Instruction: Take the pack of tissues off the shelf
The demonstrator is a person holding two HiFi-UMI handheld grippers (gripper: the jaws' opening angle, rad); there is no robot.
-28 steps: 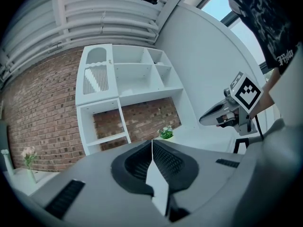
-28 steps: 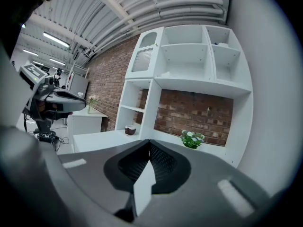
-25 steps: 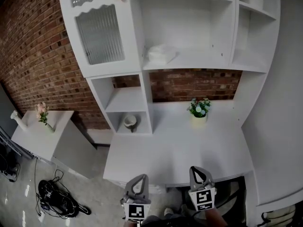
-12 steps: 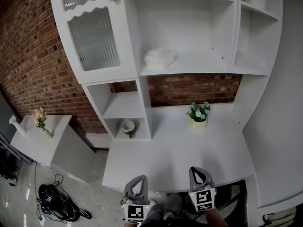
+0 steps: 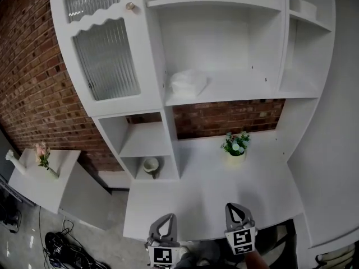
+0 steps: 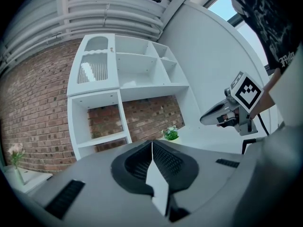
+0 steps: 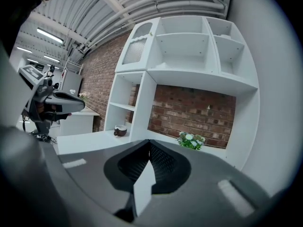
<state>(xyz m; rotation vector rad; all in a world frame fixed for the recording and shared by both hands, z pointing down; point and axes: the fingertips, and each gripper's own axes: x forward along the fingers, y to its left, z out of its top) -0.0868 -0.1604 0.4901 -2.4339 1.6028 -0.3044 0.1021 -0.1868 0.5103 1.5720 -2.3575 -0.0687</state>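
The pack of tissues [image 5: 189,83] lies on the middle shelf [image 5: 241,88] of the white wall unit, at the shelf's left end and close beside the upright divider [image 5: 160,55]. It looks soft and a little crumpled, in a pale wrapper. I see nothing else on that shelf. Under it is the white desk [image 5: 190,198], where a small potted plant [image 5: 235,144] stands below the shelf, to the right of the pack. A cup [image 5: 150,165] sits in the low cubby to the left.

Both tools are held low at the near edge of the desk, well apart from the pack. The left gripper [image 5: 165,222] has its jaws pressed together with nothing between them. The right gripper [image 5: 236,210] is the same, fully closed and empty.

In my judgement the reach has not begun, and several things could go wrong:

- **Closed jaws:** if they are not opened before they arrive, the tips would only push the pack deeper against the back panel.
- **Soft pack:** a pinch on the wrapper alone may slip or tear.
- **Tight corner:** the divider leaves little room on the pack's left side.
- **Low approach:** an arm rising over the desk could knock over the plant.
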